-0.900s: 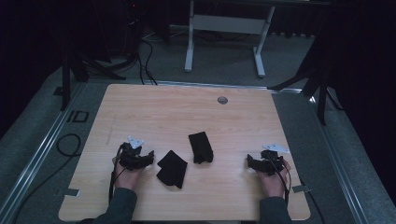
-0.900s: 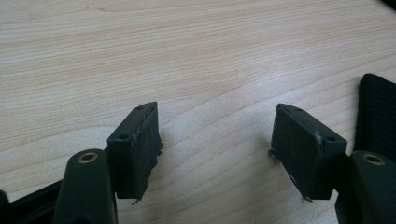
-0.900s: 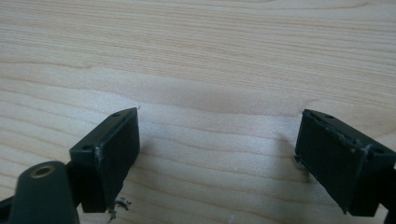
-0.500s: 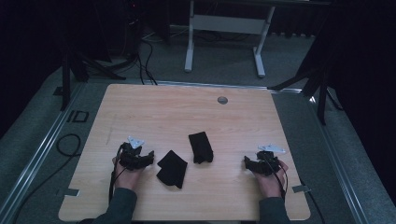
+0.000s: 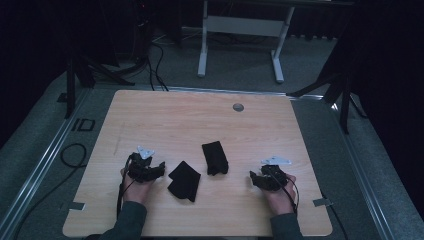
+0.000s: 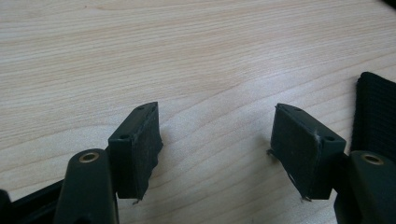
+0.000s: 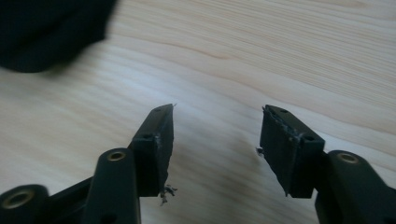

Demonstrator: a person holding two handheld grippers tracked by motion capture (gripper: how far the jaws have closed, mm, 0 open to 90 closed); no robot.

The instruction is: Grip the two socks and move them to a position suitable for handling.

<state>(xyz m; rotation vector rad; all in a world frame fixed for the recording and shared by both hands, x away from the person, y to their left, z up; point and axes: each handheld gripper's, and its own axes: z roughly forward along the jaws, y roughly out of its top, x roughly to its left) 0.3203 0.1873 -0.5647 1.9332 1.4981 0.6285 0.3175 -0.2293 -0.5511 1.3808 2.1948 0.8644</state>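
Observation:
Two black folded cloths lie on the wooden table [image 5: 200,120]. One cloth [image 5: 184,181] is near the front, the other cloth [image 5: 215,157] just behind and to its right. My left gripper [image 5: 159,171] rests on the table just left of the near cloth, open, with nothing between its pads. In the left gripper view the gripper [image 6: 215,116] spans bare wood, with a black cloth [image 6: 376,107] at the right edge. My right gripper [image 5: 254,180] sits right of both cloths, open and holding nothing. The right gripper view shows this gripper [image 7: 218,112] over bare wood, a black cloth [image 7: 46,28] at top left.
A round grommet [image 5: 238,107] is set in the table's far side. A cable [image 5: 75,150] loops on the floor to the left. Metal stand legs [image 5: 240,30] rise behind the table. Tape tabs mark the front corners [image 5: 320,202].
My right gripper has slid a little to the left, toward the cloths. The left gripper and both cloths have stayed put.

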